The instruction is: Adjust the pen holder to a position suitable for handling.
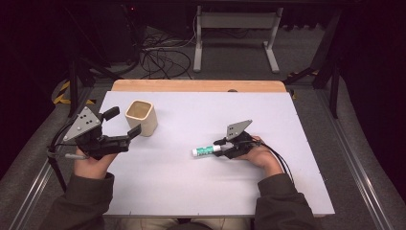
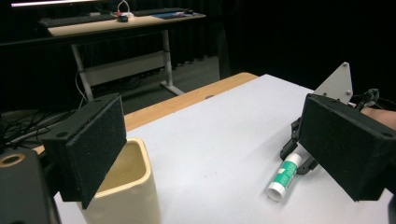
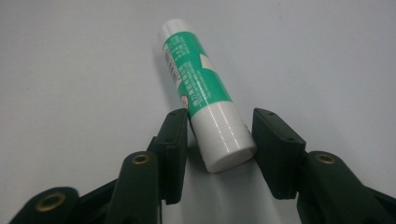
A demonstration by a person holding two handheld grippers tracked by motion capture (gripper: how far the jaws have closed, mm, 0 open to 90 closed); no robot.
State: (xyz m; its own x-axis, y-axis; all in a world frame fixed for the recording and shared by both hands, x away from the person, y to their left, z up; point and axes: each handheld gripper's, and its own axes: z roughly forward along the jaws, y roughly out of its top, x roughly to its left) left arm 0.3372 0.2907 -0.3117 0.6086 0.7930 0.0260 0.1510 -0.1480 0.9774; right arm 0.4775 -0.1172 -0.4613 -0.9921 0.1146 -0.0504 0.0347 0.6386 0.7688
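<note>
Right gripper [image 3: 219, 140] view: jaws bracket glue stick [image 3: 203, 88], gaps visible.

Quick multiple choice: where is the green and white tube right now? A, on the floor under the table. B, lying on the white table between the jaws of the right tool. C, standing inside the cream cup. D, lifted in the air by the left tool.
B: the tube lies flat on the table, its capped end between the right tool jaws, which are not yet closed on it.
</note>
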